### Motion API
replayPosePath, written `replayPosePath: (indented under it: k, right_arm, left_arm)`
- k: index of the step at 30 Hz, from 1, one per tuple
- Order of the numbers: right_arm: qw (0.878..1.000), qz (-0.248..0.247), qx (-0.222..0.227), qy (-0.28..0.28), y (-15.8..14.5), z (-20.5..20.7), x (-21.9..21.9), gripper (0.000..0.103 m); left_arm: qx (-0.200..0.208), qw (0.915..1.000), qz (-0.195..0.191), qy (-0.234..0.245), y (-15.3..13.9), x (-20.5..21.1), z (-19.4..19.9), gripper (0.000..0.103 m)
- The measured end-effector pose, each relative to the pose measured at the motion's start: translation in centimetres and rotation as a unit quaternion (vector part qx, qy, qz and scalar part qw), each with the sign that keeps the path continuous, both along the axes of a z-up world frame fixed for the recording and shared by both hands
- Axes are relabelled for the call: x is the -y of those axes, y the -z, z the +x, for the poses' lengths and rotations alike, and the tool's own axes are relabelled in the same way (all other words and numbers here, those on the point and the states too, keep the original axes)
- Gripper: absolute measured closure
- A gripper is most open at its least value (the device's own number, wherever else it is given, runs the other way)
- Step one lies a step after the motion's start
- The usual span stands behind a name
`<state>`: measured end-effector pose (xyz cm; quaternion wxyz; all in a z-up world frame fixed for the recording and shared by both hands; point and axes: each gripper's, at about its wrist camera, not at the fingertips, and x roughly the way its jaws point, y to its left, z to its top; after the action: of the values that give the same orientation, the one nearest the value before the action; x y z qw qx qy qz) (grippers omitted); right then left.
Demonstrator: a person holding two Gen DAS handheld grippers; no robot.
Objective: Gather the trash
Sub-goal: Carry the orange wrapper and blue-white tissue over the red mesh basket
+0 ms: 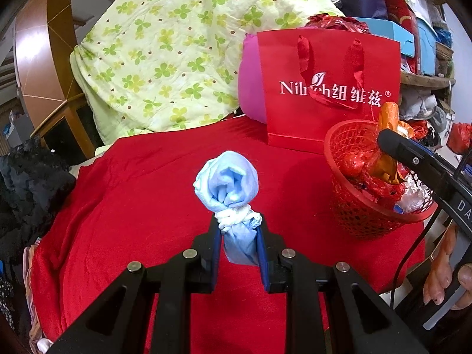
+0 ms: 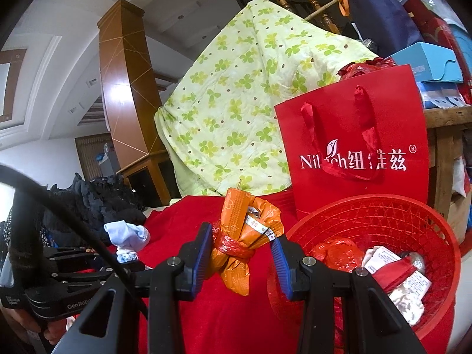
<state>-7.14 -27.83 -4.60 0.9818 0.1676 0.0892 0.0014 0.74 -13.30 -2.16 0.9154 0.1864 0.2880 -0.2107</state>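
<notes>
In the left wrist view, the left gripper (image 1: 238, 230) is clamped on the knotted neck of a pale blue twisted cloth bundle (image 1: 225, 184), held above the red cloth-covered table (image 1: 147, 206). The bundle looks light and soft; the tight knot is the sensible place to pinch, since the puffed head would squash and slip. At right, the red plastic mesh basket (image 1: 354, 215) stands on the table, already holding wrappers. The other gripper's finger crosses its rim, hiding part of the contents.

In the right wrist view, the right gripper (image 2: 242, 250) is closed on an orange crinkled wrapper bundle (image 2: 244, 233) bound with a red band, just left of the basket. It looks light, crackly and slippery, so the banded waist seems the firmest hold. Its lower end hangs free. The basket's right edge is cut off.
</notes>
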Motion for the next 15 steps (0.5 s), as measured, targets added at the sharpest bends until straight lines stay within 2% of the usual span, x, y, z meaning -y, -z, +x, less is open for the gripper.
replayPosePath:
  k: [15]
  right_arm:
    - [1.000, 0.012, 0.006, 0.003, -0.1, -0.5, 0.6, 0.061]
  left_arm:
    - [0.008, 0.9997, 0.015, 0.020, -0.4, 1.4, -0.7, 0.080]
